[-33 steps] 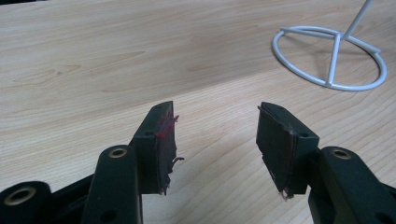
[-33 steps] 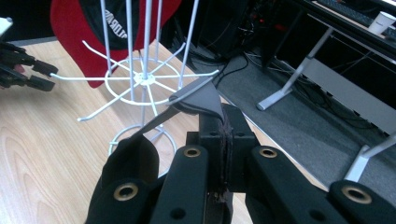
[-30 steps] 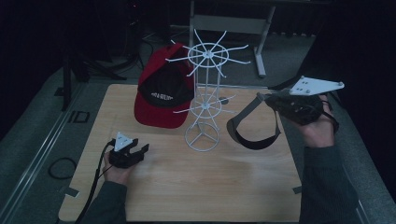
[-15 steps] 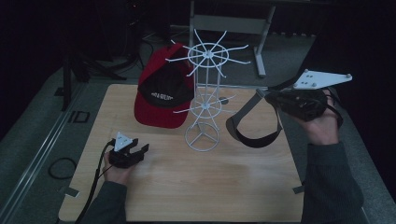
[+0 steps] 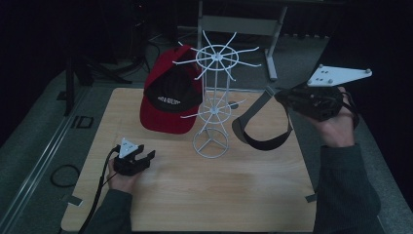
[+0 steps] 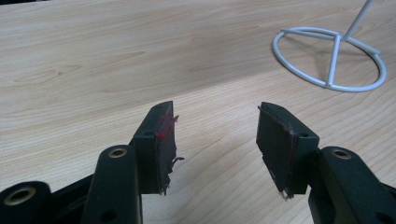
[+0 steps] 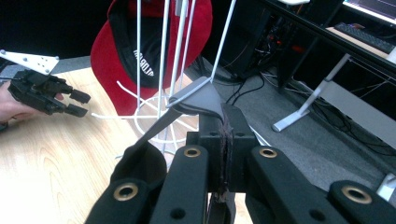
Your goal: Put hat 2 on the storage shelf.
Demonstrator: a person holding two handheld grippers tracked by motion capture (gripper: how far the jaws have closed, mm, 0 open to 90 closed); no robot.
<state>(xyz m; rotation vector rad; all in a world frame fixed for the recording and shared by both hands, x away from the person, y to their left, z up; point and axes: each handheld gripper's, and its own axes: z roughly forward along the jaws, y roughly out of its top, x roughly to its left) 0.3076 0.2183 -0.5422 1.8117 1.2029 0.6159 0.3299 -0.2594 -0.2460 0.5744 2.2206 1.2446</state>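
We have the grey visor (image 5: 260,127) clamped by its brim in our right gripper (image 5: 285,100), held up beside the white wire rack (image 5: 214,87) where the red cap (image 5: 168,97) already hangs, its hanging not yet done, while our left gripper (image 5: 141,158) rests on the worktop (image 5: 219,195), fingers (image 6: 159,140) apart and empty.

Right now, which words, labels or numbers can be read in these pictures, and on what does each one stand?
"ID": pale letters on the grey floor, left of the table.
White print on the black front of the red cap hanging on the white wire rack: too blurred to read; the right gripper view cuts it off.
Nothing else bears text.
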